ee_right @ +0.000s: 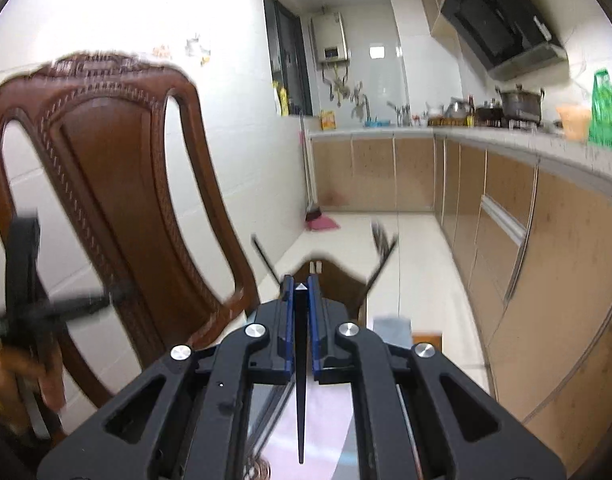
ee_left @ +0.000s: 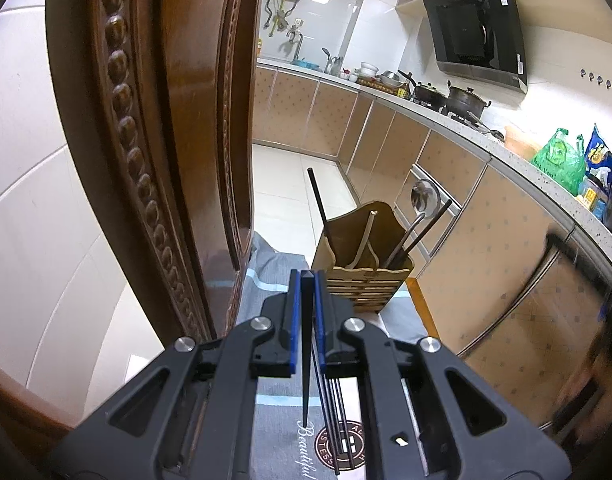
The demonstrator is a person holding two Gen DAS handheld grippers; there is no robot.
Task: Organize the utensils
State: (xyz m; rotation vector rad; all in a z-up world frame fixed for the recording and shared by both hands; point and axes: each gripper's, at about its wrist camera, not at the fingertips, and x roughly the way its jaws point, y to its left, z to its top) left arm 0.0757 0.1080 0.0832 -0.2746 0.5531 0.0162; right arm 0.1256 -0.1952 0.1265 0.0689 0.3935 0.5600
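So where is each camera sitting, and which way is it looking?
Left wrist: sits on the left gripper, looking forward at the utensil holder and kitchen counter; its own black fingers grip a chopstick.
Right wrist: sits on the right gripper, looking past the chair down the kitchen; it grips a chopstick; the other hand shows, blurred.
Both see the holder, chair, counter and range hood.

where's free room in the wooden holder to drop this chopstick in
Middle of the wooden holder is open, between the lone dark chopstick leaning left and the pale handle. Right corner is crowded with the ladle and dark sticks. Both the left gripper and right gripper hold chopsticks.
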